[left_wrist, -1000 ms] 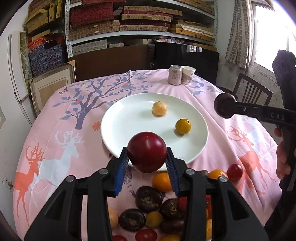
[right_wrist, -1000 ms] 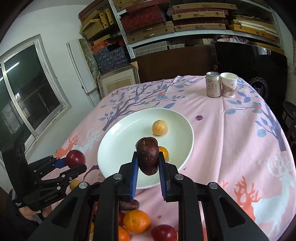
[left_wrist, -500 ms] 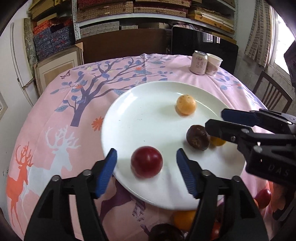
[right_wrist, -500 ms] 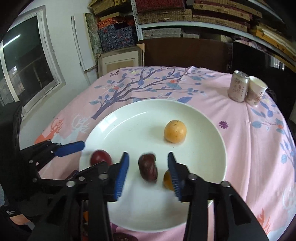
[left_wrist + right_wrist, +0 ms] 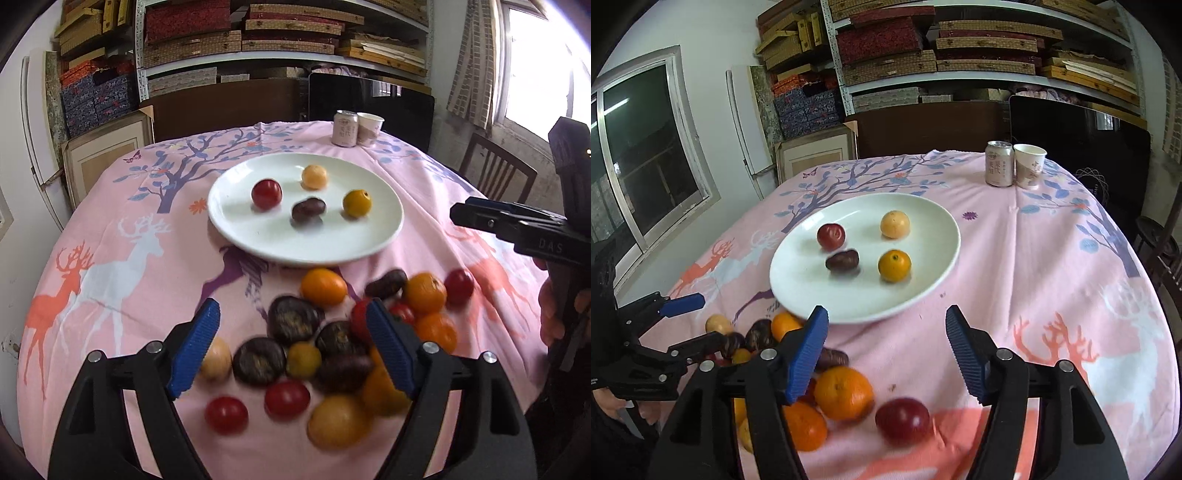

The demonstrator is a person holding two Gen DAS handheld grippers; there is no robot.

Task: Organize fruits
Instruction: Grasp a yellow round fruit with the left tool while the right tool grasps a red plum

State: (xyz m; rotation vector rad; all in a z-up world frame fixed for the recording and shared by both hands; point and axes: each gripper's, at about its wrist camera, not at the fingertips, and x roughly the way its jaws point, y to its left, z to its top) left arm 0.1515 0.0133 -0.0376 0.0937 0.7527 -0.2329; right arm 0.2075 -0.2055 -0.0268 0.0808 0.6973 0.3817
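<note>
Left gripper (image 5: pixel 291 325), fingers spread and empty, hangs over the loose fruit pile (image 5: pixel 325 343) below the white plate (image 5: pixel 258 240).

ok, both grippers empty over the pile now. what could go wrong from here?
1. Loose fruit pile is tightly packed; closing the open left gripper there may nudge neighbours and send them rolling across the tablecloth.
2. Round red fruit and dark fruit lie loose on the shallow white plate; a bump could roll them off.
</note>
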